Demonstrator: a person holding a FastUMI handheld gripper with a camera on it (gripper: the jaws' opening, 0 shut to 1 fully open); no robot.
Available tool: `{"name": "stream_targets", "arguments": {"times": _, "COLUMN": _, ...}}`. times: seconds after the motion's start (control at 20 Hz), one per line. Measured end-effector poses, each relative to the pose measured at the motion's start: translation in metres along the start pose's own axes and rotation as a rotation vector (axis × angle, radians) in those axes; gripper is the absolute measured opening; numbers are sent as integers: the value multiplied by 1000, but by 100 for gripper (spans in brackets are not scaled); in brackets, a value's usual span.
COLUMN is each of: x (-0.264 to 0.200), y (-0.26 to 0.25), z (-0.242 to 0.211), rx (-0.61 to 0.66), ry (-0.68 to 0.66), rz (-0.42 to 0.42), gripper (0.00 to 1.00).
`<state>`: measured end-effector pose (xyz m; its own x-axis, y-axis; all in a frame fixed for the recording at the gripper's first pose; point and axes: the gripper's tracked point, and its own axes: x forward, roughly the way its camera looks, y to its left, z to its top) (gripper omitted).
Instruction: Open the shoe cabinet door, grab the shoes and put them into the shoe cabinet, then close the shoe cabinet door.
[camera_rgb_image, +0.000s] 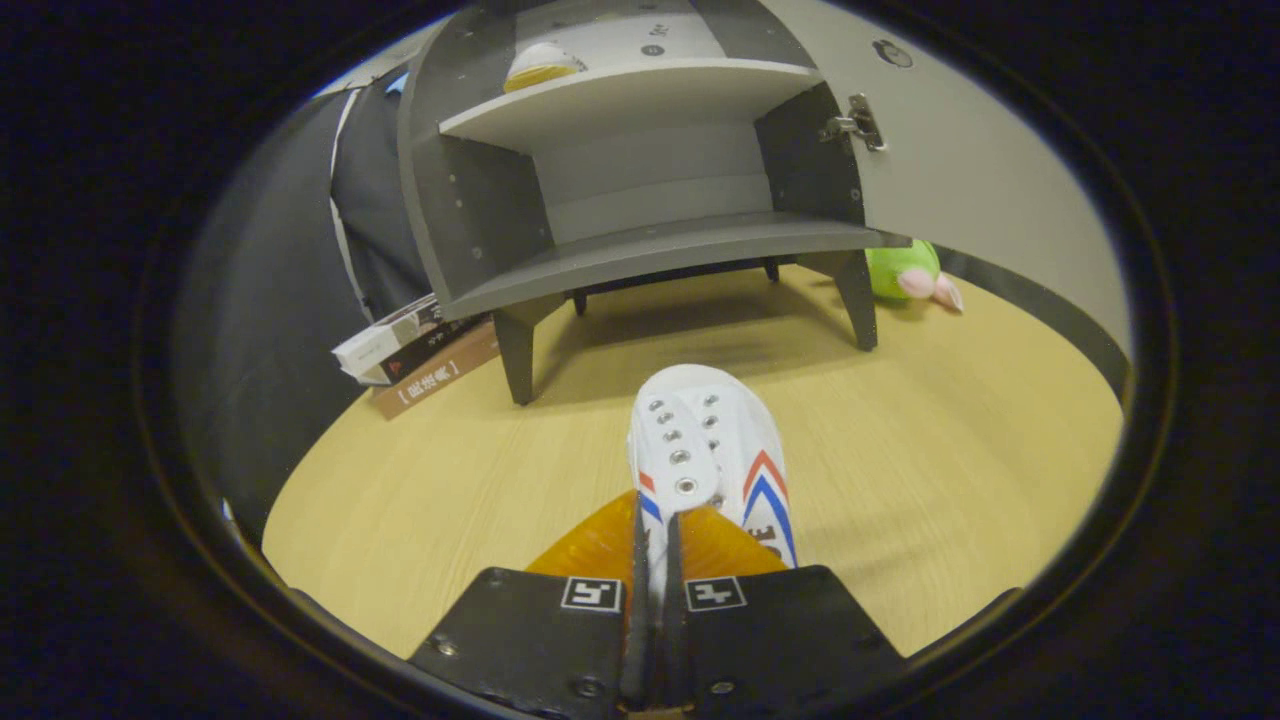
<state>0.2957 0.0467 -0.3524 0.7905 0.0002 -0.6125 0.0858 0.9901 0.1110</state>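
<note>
One shoe (705, 450) hangs pinched at its tongue between the nearly closed fingers of the gripper (655, 545), above the middle of the floor (450, 480). Left to right: books (415, 352) stacked at the floor's left edge, the cabinet (640, 190) with a second shoe (540, 65) on its upper shelf, the open door (960, 170), and a plush toy (910, 272) at its foot. The held shoe's long axis runs toward the cabinet, toe leading. To place it well, carry it level and straight onto the bare lower shelf (660, 255), clearing the front lip before letting go.
</note>
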Motion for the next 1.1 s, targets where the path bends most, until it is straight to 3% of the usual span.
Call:
{"name": "stream_targets", "arguments": {"times": 0.3, "x": -1, "y": 4, "z": 16, "rx": -65, "ry": -77, "rz": -10, "gripper": 7}}
{"name": "stream_targets", "arguments": {"times": 0.55, "x": -36, "y": 12, "z": 29, "rx": -105, "ry": -104, "rz": 17, "gripper": 7}}
{"name": "stream_targets", "arguments": {"times": 1.1, "x": -121, "y": 42, "z": 133, "rx": -130, "ry": -272, "rz": 63, "gripper": 7}}
